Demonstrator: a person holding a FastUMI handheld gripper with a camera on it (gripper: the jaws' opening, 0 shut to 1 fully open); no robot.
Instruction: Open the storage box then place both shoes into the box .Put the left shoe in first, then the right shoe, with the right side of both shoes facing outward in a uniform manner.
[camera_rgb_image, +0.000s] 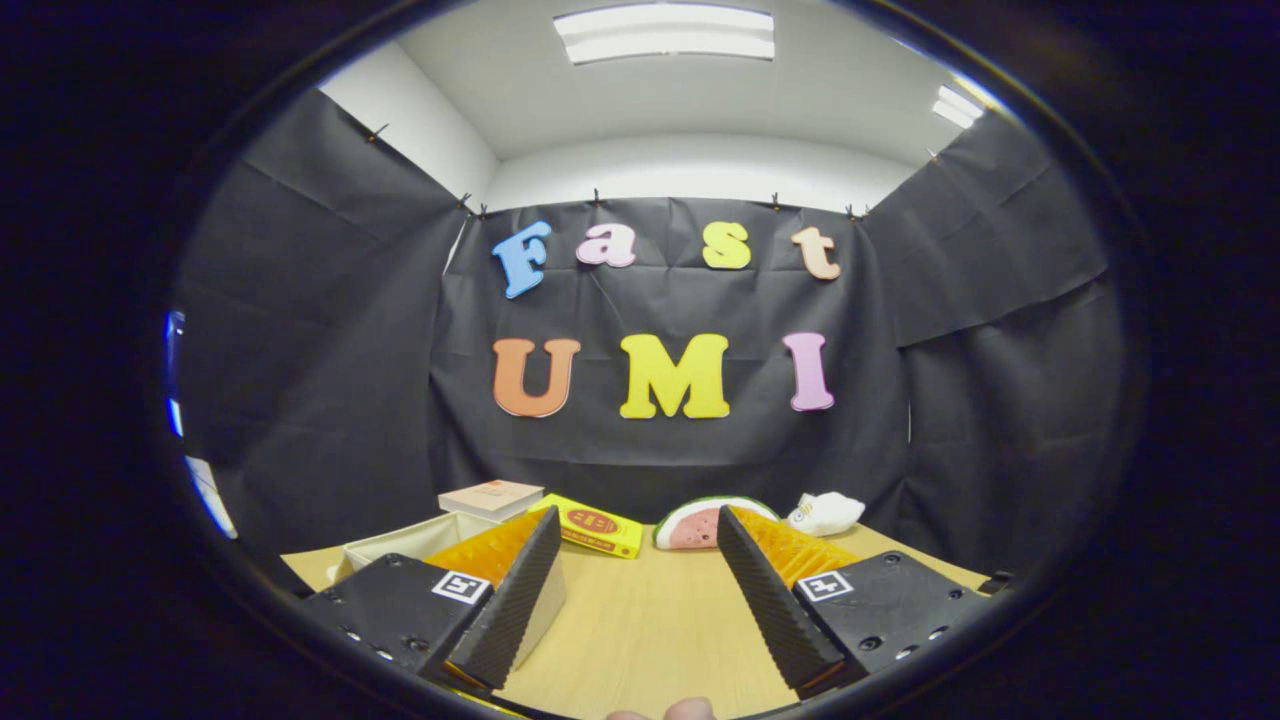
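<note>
Spread, empty gripper (640, 560) over wooden table (640, 630); beyond its fingers, fabric box (400, 545), book (492, 497), yellow carton (590, 527), watermelon toy (695, 525).

Box (400, 542), books, watermelon toy (700, 522) on table (640, 620) beyond fingers.

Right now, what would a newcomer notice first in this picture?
The open gripper, its fingers spread over bare wooden table. Beyond them, by the black wall, lie a yellow box, a watermelon toy and a white plush; a book rests on a beige bin past the left finger.
</note>
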